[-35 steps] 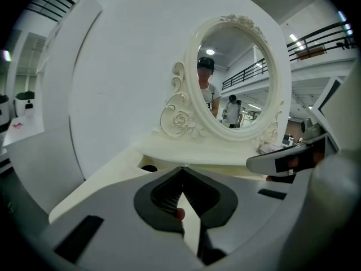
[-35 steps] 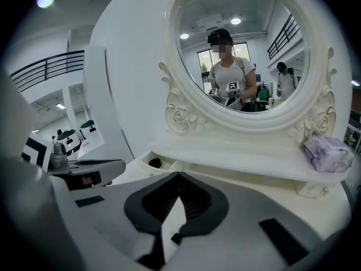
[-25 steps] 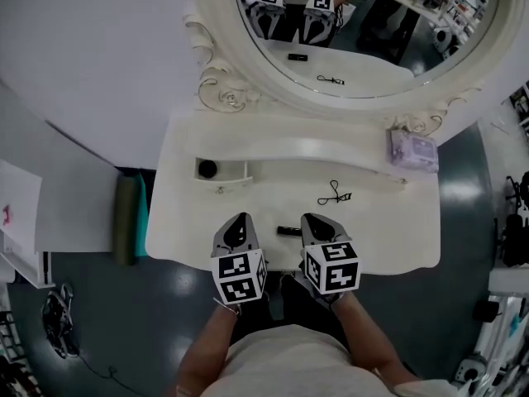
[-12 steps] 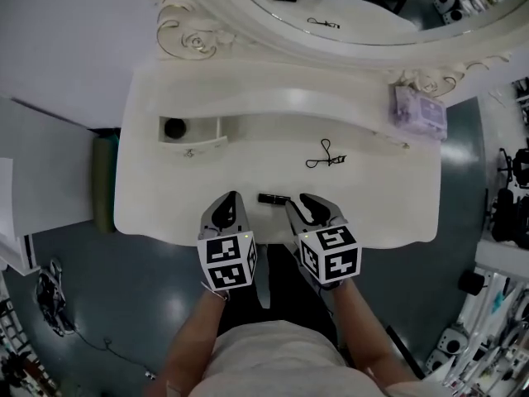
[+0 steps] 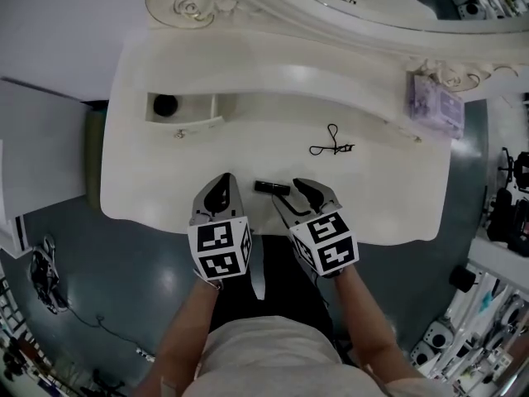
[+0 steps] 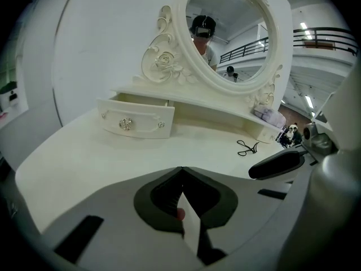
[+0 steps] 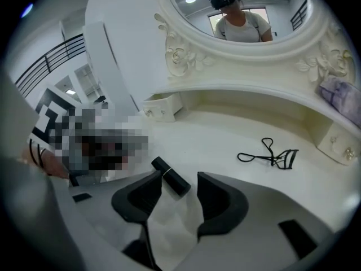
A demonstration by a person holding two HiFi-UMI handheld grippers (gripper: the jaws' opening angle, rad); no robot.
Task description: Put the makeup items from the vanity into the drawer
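Observation:
A black lipstick tube (image 5: 271,188) lies on the white vanity top (image 5: 165,172) near its front edge. My right gripper (image 5: 291,192) is open; its jaws have just been opening. In the right gripper view the tube (image 7: 171,176) lies between the tips of the right gripper (image 7: 179,177), close to the left jaw, and neither pad presses on it. A black eyelash curler (image 5: 331,145) lies farther back to the right. My left gripper (image 5: 219,190) hovers left of the tube, shut and holding nothing. The small drawer (image 5: 183,110) at the back left stands open with a round black item (image 5: 165,104) inside.
A lilac pouch (image 5: 434,102) sits on the raised shelf at the back right. The oval mirror with its carved frame (image 5: 190,7) rises behind the shelf. A person's reflection shows in the mirror (image 6: 225,33). Dark floor surrounds the vanity.
Both grippers have come down toward the tabletop. The right jaws, together before, now stand apart on either side of the lipstick tube. The tube and curler have not moved.

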